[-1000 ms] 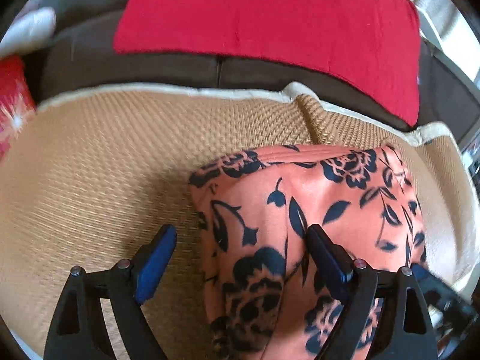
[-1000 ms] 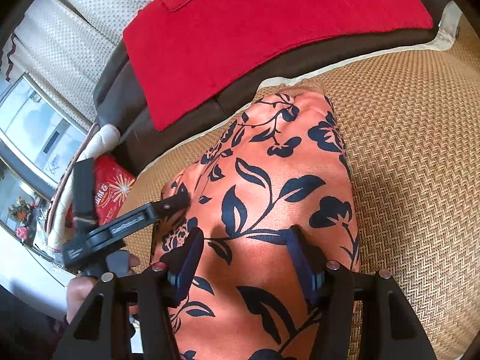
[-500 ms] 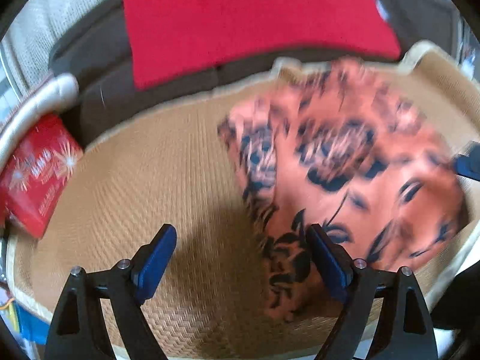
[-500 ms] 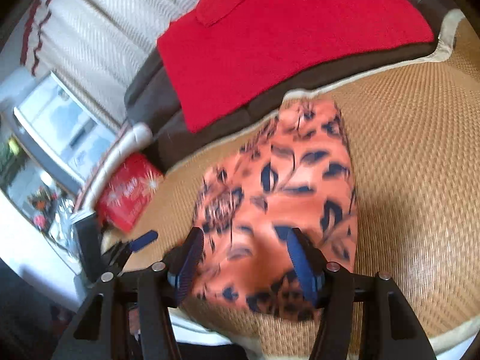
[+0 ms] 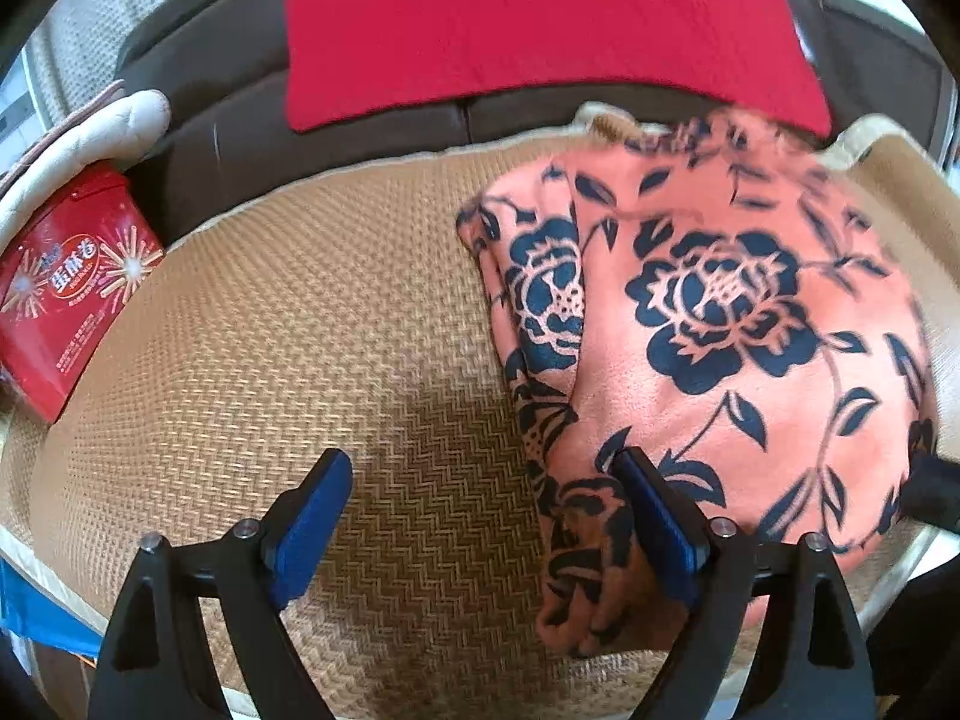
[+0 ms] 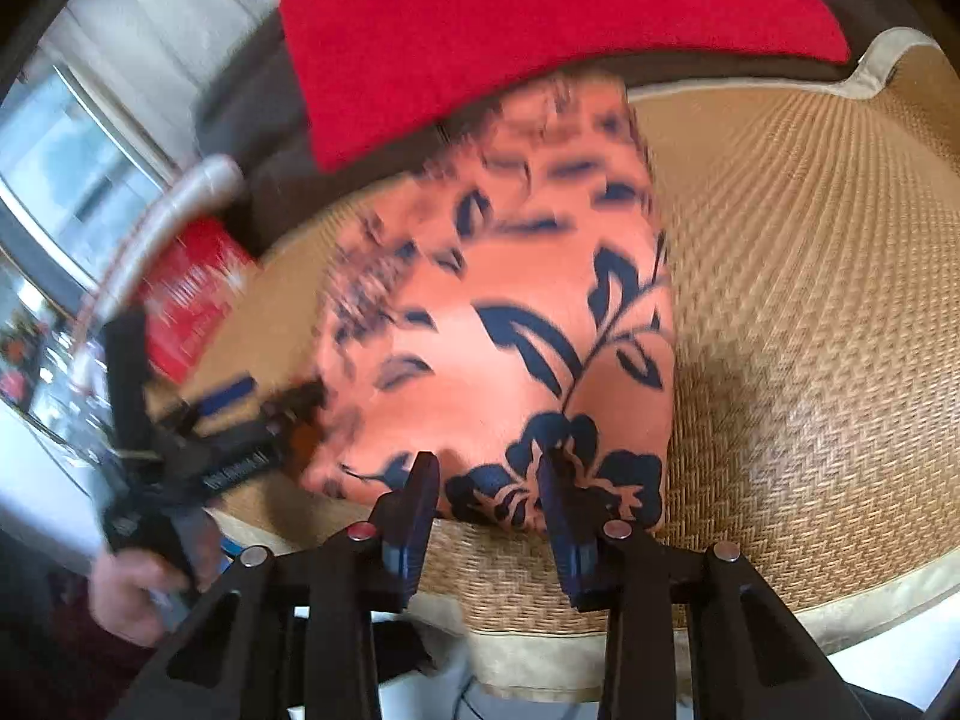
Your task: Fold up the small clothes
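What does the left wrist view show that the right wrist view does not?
Only the left wrist view shows sharp print on the red snack box and the left gripper with open jaws over the mat. Only the right wrist view shows the hand holding the left gripper, a window, and the right gripper, jaws just closing, at the garment's near edge. Both show the folded orange floral garment, woven tan mat and red cloth.

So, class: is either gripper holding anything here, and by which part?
Nothing is clearly held. The left gripper stands open by the floral garment; the right gripper has just been closing over its near edge, pads apart.
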### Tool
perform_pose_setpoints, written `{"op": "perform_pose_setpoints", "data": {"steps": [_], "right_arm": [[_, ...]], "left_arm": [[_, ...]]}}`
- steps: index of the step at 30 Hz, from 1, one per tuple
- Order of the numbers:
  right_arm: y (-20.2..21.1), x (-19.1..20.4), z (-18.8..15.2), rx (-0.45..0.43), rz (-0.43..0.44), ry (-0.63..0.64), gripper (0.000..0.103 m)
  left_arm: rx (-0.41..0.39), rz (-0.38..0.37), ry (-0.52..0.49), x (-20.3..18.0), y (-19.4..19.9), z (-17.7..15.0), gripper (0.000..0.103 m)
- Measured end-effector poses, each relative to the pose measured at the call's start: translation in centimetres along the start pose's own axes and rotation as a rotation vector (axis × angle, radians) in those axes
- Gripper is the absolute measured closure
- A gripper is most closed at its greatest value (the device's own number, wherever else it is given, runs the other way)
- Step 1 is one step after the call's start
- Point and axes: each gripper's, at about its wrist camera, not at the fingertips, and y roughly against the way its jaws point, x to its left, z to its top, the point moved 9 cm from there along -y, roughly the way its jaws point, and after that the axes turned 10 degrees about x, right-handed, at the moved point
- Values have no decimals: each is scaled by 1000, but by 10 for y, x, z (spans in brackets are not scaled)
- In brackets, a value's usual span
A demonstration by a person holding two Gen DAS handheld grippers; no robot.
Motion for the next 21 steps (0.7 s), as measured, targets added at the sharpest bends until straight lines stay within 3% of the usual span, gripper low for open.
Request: {"op": "perform_pose_setpoints", "data": {"steps": [2, 7, 12, 13, 14, 16, 21], "right_arm": [[-14, 1, -1, 28, -9, 5, 65], [9, 9, -1, 6, 14, -14, 63], [57, 14, -7, -75, -1, 11, 63], [65, 17, -7, -88, -8, 19, 62], [77, 19, -8, -105, -14, 22, 49], [94, 24, -6, -140, -19, 27, 41], [137, 42, -10, -223, -55, 65, 41]], "left_arm": [[-3, -2, 25, 0, 1, 2, 11], [-75, 42, 21, -2, 37, -5, 11], [-233, 81, 18, -6, 108, -23, 11], [-257, 76, 26, -6, 123, -26, 11], [-269, 75, 35, -3, 134, -31, 10], [-282, 97, 57, 2, 153, -37, 10], [-285, 123, 94, 13, 182, -43, 10]]}}
